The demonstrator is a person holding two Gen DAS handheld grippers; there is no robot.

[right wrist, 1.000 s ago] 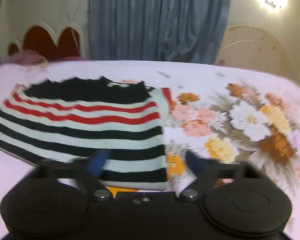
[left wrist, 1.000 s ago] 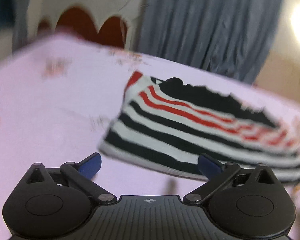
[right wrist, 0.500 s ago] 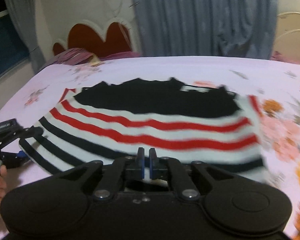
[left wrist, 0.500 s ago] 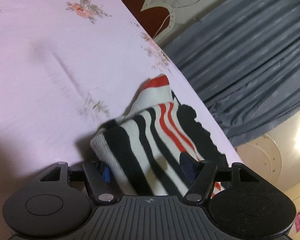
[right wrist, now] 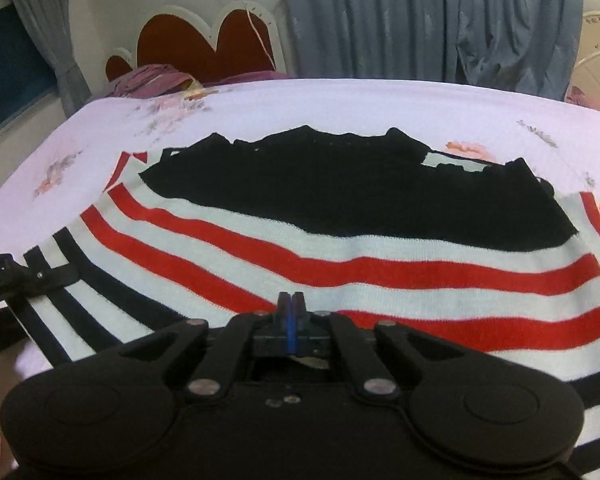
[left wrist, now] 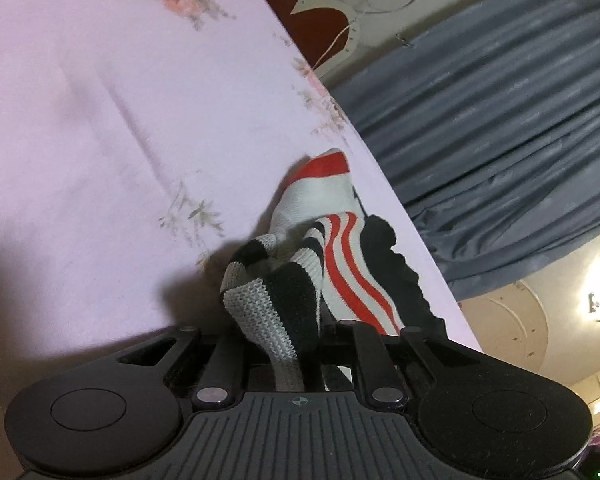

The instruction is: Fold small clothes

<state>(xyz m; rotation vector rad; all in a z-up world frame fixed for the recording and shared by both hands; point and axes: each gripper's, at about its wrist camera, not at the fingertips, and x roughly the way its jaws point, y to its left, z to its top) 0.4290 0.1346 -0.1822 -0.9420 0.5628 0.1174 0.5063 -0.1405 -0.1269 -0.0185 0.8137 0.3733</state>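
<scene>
left claw (left wrist: pixel 288 344): black, ribbed housing, silver pivots | right claw (right wrist: pixel 290 316): black, blue pads

I can't see my left claw's (left wrist: pixel 296 364) pads; the striped sweater's (left wrist: pixel 284 304) bunched corner covers them. My right claw's (right wrist: pixel 291 312) body hides the sweater's near hem.

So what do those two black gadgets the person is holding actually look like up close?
Both are matte black plastic. The left gripper has a ribbed body, two round side discs, silver pivot pins and a small crosshair mark. The right gripper has the same discs and pins, plus blue-faced finger pads.
</scene>
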